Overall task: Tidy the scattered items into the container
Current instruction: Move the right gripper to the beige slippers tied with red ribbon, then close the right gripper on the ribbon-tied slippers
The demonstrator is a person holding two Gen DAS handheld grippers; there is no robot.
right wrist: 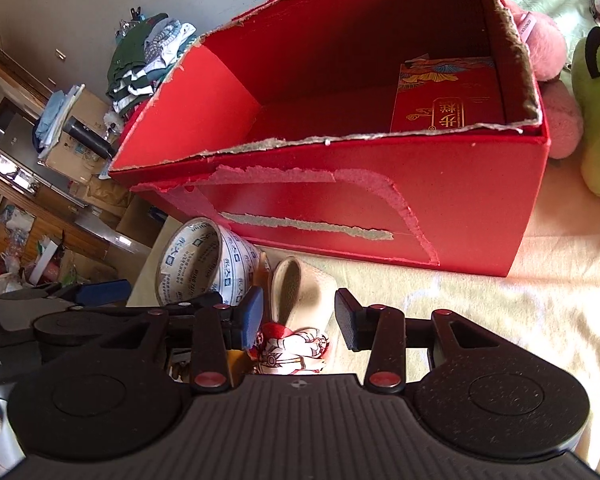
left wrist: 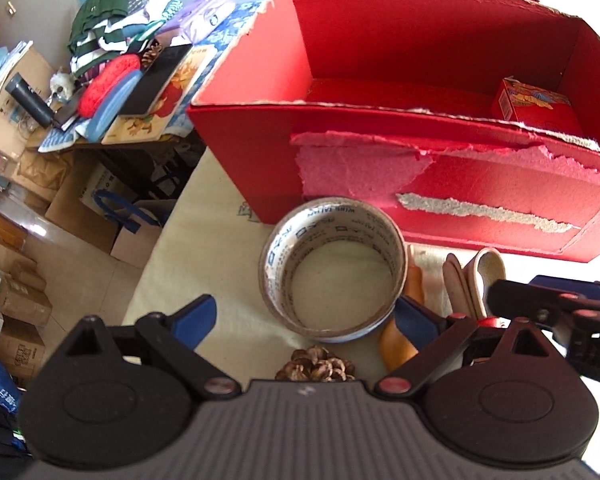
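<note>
Beside the red box (left wrist: 480, 216), left gripper (left wrist: 306, 314) gapes wide around the tape roll (left wrist: 334, 276), untouched; right gripper (right wrist: 300, 316) half-open over a cream roll (right wrist: 300, 292), gripping nothing.

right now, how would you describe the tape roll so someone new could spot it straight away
Find the big torn red cardboard box on the cream cloth. Just in front of its left end lies the tape roll, beside a cream slipper and a pinecone. It alone is a hollow ring, with blue printing around its inside.

Tape roll (left wrist: 334, 274): "WING TAI". Red packet (right wrist: 448, 96): "步糕".
</note>
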